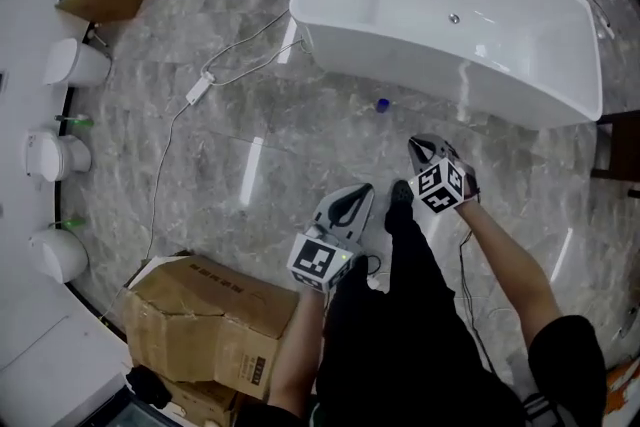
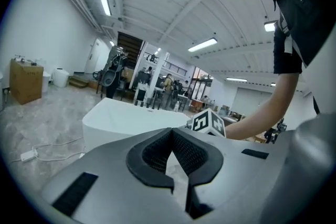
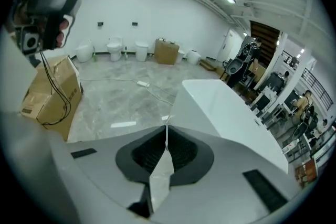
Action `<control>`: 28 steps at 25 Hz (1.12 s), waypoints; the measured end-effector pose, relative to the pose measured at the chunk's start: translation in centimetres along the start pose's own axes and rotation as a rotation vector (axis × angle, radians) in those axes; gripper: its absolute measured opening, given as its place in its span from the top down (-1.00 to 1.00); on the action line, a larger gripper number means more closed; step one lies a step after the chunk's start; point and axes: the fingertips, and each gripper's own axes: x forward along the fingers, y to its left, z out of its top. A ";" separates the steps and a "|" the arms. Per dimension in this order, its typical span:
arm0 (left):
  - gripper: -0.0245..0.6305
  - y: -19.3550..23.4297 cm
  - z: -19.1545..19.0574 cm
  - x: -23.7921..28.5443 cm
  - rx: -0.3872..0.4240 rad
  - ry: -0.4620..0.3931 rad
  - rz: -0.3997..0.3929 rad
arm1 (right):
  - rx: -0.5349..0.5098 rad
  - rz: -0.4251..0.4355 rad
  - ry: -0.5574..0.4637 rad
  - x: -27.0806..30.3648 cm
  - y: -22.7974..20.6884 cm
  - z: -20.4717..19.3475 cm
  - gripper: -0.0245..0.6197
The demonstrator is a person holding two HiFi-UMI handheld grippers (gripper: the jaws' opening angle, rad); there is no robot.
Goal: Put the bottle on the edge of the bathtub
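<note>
Bottle (image 1: pixel 382 104), apparently the small blue thing on the floor ahead of both jaw pairs, near the bathtub (image 1: pixel 400 55), needs the right gripper (image 1: pixel 415 145), pressed together and empty like the left gripper (image 1: pixel 368 188), to spread wide before straddling it squarely

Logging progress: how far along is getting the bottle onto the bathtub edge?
Done: nothing; no bottle shows on the tub rim. In hand: nothing; left tongs and right tongs are both shut and empty. Left: everything. A small blue thing, maybe the bottle, lies on the floor beside the tub.
</note>
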 end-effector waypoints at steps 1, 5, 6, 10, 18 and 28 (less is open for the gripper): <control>0.90 -0.4 0.1 -1.4 0.013 -0.001 -0.011 | 0.012 -0.015 -0.025 -1.6 0.6 1.2 0.86; 0.90 -1.7 0.9 -7.5 0.059 -0.021 -0.026 | 0.063 -0.076 -0.120 -7.8 3.4 5.4 0.86; 0.89 -2.0 1.1 -9.1 0.062 -0.030 -0.029 | 0.078 -0.091 -0.145 -9.4 4.2 6.5 0.86; 0.90 -2.6 2.4 -14.5 0.070 -0.071 -0.030 | 0.156 -0.130 -0.270 -15.7 7.7 10.8 0.86; 0.90 -4.5 6.2 -19.0 0.097 -0.165 -0.084 | 0.403 -0.102 -0.524 -25.8 12.1 15.8 0.87; 0.89 -6.5 9.9 -18.5 0.124 -0.218 -0.129 | 0.580 -0.130 -0.676 -33.2 12.5 15.9 0.88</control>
